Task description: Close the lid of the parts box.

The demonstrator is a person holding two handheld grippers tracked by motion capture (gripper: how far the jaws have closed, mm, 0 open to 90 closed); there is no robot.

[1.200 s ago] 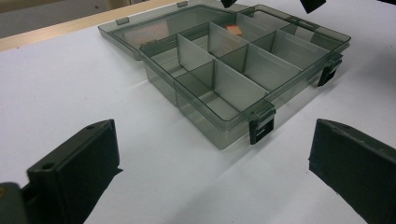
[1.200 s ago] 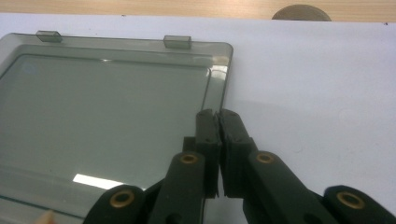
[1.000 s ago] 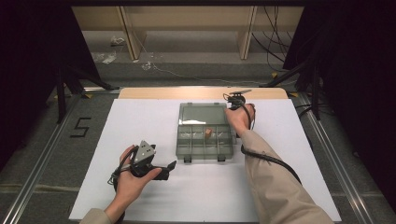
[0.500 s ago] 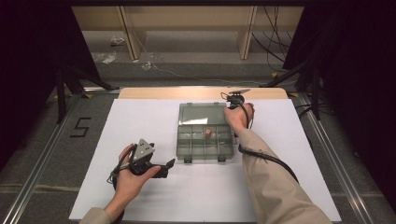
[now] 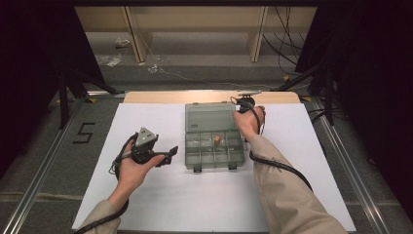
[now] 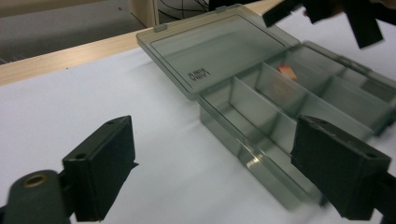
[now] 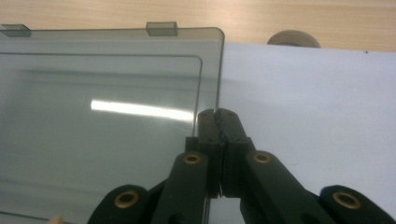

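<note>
Right tongs (image 7: 218, 116) pinch smooth translucent grey plastic lid (image 7: 102, 116) edge.

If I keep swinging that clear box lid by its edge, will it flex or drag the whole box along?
The lid looks like thin see-through plastic, so it probably flexes a little. The right gripper sits shut at its side edge. The box is nearly empty, likely light, so it may slide on the smooth white table; the left gripper isn't bracing it.

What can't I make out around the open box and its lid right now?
- Right gripper, right gripper view: jaws shut at the lid edge; whether they pinch it is hidden by the jaws.
- Small orange item, high view: too small to identify.
- Compartment box, left gripper view: near corner hidden behind a jaw.
</note>
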